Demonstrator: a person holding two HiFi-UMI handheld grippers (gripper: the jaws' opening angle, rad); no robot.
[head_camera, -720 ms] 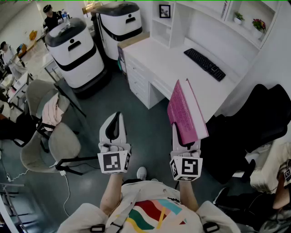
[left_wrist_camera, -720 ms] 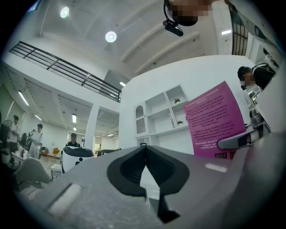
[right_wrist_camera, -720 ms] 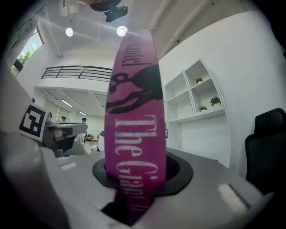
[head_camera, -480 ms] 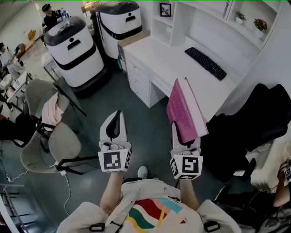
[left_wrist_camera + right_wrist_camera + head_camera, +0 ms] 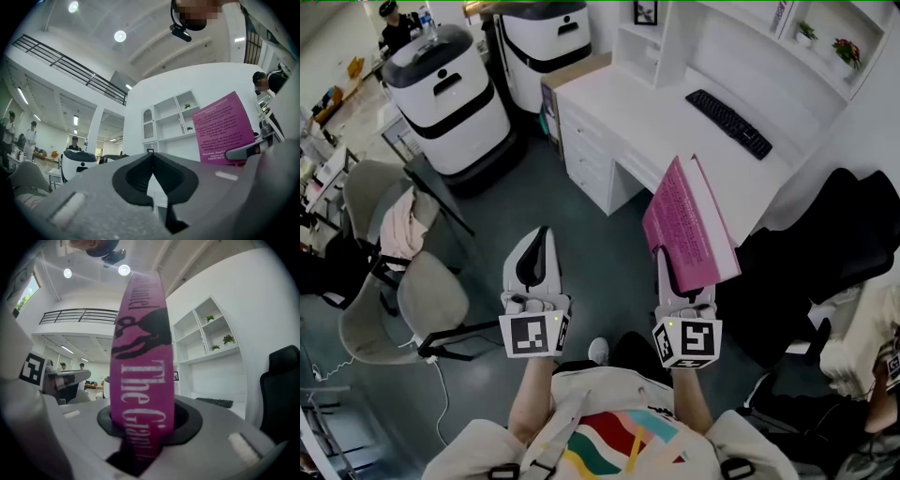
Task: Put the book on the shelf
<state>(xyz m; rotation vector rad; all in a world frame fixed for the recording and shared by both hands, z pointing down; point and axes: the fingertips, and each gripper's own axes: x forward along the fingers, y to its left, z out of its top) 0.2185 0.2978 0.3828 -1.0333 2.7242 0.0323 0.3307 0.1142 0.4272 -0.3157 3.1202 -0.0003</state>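
A magenta book (image 5: 688,228) stands on edge in my right gripper (image 5: 682,286), which is shut on its lower end. In the right gripper view its spine (image 5: 143,357) rises straight up between the jaws. My left gripper (image 5: 541,238) hovers beside it at the left, shut with nothing in it; in the left gripper view its jaws meet at the tips (image 5: 152,155) and the book's back cover (image 5: 225,129) shows at the right. The white shelf unit (image 5: 724,37) stands over the desk (image 5: 642,117) ahead, and also shows as shelves (image 5: 206,336) at the right and shelves (image 5: 171,119) straight ahead.
A black keyboard (image 5: 727,123) lies on the desk. Two white-and-black machines (image 5: 450,94) stand at the left of the desk. Grey chairs (image 5: 403,291) are at the left, a black office chair (image 5: 825,248) at the right. Another person's arm (image 5: 862,356) is at the far right.
The desk and shelves have drawn a little nearer in the head view. The book leans slightly more to the right. Both grippers keep their hold and spacing.
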